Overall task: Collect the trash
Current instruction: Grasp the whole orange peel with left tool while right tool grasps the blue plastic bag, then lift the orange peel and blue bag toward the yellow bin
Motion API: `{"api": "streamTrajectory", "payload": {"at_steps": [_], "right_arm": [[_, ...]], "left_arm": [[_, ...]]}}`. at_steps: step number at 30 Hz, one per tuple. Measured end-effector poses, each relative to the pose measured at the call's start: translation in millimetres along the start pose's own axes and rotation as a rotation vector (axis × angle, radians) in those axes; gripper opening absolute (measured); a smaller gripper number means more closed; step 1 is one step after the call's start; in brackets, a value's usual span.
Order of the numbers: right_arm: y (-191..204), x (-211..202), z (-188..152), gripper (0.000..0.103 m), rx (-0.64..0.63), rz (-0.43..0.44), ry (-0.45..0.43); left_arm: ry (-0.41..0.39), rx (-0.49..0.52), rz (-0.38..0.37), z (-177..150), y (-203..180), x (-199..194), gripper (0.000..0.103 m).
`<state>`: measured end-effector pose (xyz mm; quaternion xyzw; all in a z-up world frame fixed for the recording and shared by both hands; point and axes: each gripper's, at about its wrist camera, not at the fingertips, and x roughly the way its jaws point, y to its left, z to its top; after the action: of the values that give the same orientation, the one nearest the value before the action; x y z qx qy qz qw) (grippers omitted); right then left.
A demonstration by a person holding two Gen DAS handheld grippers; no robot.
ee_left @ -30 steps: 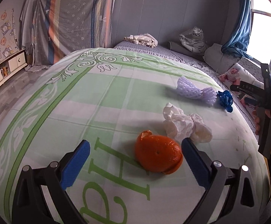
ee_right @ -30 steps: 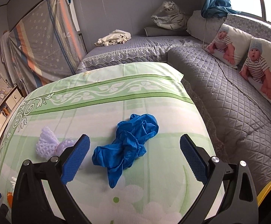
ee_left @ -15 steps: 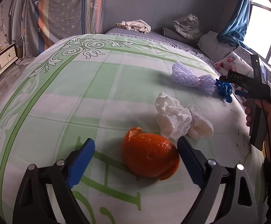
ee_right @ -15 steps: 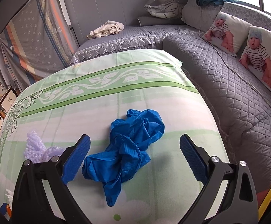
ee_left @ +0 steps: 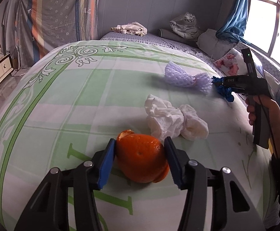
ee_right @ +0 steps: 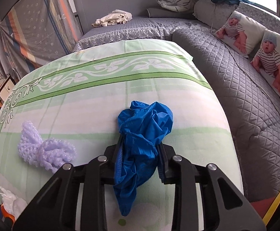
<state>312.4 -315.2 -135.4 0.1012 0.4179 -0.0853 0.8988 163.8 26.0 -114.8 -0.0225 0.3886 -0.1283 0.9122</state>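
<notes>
Left gripper (ee_left: 140,161): blue pads clamped on both sides of orange peel (ee_left: 142,159), peel resting on green-and-white tablecloth (ee_left: 82,96). Just beyond peel: crumpled white tissue (ee_left: 172,120). Farther right: purple foam net (ee_left: 186,78). Right gripper (ee_right: 140,161): fingers closed on blue glove (ee_right: 142,134), glove lying on cloth near table's right edge, beside grey sofa (ee_right: 246,96).

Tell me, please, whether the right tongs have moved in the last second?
Yes. The right tongs advanced toward the blue glove on the green sheet and closed; their pads now pinch it instead of standing wide apart.
</notes>
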Motion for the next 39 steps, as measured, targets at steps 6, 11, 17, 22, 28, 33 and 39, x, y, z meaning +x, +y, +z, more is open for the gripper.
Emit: {"api": "streamTrajectory", "payload": {"at_steps": [6,11,17,22,28,33,39], "right_arm": [[-4,-31,0,0.024,0.021,0.06,-0.032],[-7,-69,1,0.024,0.029,0.118,-0.074],[-9,-109,-6,0.024,0.035,0.197,-0.095],[-17,-136,-13,0.024,0.048,0.238,-0.106],[-28,-168,-21,0.024,0.052,0.256,-0.145],[-38,-194,-26,0.024,0.044,0.261,-0.176],[-52,-222,-33,0.024,0.044,0.254,-0.216]], "left_arm": [[-0.019,-0.027,0.004,-2,5,-16,0.047],[-0.064,-0.059,0.011,-3,12,-38,0.047],[-0.147,-0.058,0.015,3,3,-68,0.047],[-0.192,-0.044,-0.003,11,-10,-86,0.047],[-0.215,-0.03,-0.018,16,-23,-97,0.047],[-0.224,-0.023,-0.03,19,-32,-103,0.047],[-0.228,-0.01,-0.057,25,-47,-107,0.047]]}}
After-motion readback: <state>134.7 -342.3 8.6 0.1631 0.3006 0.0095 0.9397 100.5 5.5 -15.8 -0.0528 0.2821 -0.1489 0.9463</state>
